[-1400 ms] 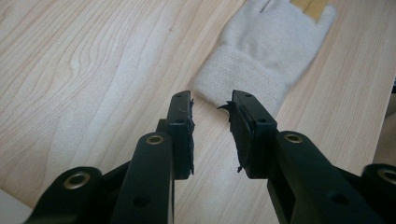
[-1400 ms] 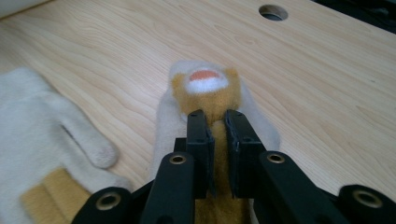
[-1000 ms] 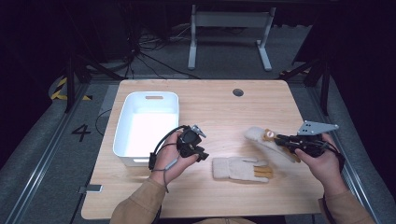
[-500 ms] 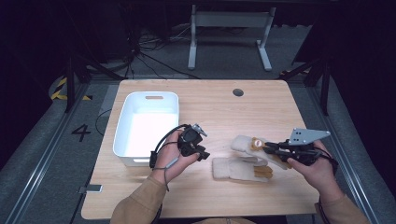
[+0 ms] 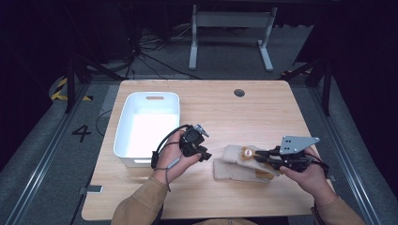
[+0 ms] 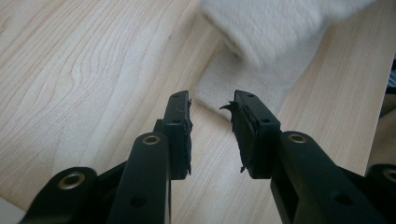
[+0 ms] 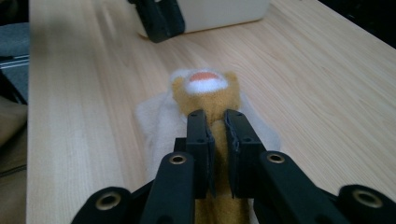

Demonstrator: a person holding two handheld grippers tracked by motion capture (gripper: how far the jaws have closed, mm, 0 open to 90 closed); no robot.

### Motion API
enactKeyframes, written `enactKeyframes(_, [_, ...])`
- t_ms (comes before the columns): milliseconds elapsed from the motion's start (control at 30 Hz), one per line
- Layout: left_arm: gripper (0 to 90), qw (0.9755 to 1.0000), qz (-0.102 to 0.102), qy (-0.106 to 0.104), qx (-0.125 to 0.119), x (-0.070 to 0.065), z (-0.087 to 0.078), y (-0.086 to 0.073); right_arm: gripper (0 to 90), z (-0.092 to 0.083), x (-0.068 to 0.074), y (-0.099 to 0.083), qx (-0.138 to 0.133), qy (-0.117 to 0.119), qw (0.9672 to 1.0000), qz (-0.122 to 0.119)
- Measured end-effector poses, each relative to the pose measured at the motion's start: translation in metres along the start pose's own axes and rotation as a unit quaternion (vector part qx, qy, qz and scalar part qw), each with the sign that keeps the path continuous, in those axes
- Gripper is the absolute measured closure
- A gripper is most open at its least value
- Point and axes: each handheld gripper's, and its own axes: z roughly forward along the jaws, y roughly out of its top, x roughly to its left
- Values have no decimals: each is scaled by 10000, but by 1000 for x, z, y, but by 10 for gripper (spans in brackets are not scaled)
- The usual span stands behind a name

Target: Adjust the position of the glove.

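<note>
Lying on light wooden table (image 5: 220,108), right of white plastic bin (image 5: 149,126): cream fuzzy sock pair with tan animal-face cuff (image 7: 208,93). Right gripper (image 7: 218,126) pinching tan cuff, jaws nearly together. Left gripper (image 6: 212,114) hovering partly open, gripping nothing. Looking soft, light, floppy; grabbing bunched cuff probably best.

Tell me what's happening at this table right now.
A person works two hand-held grippers over a pair of cream socks with tan animal faces. The right gripper is shut on one sock, holding it just over the other sock, which lies flat on the wooden table. The left gripper hovers with its jaws apart at the socks' edge, gripping nothing. A white bin sits at the table's left.
</note>
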Motion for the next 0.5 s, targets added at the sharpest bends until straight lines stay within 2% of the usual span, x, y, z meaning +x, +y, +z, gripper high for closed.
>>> enactKeyframes(67, [679,10000,-7,-19,15,0,1,0,815,8,3,0,-3,167,9998,-146])
enactKeyframes(233, [681,10000,4,-37,36,-1,3,0,812,19,5,-4,98,382,9990,-228])
enactKeyframes(300, [681,10000,10,-44,46,-2,4,0,812,20,4,-5,117,407,9989,-208])
enactKeyframes(500, [681,9999,70,-50,117,-5,5,0,800,34,0,-18,394,572,9974,-200])
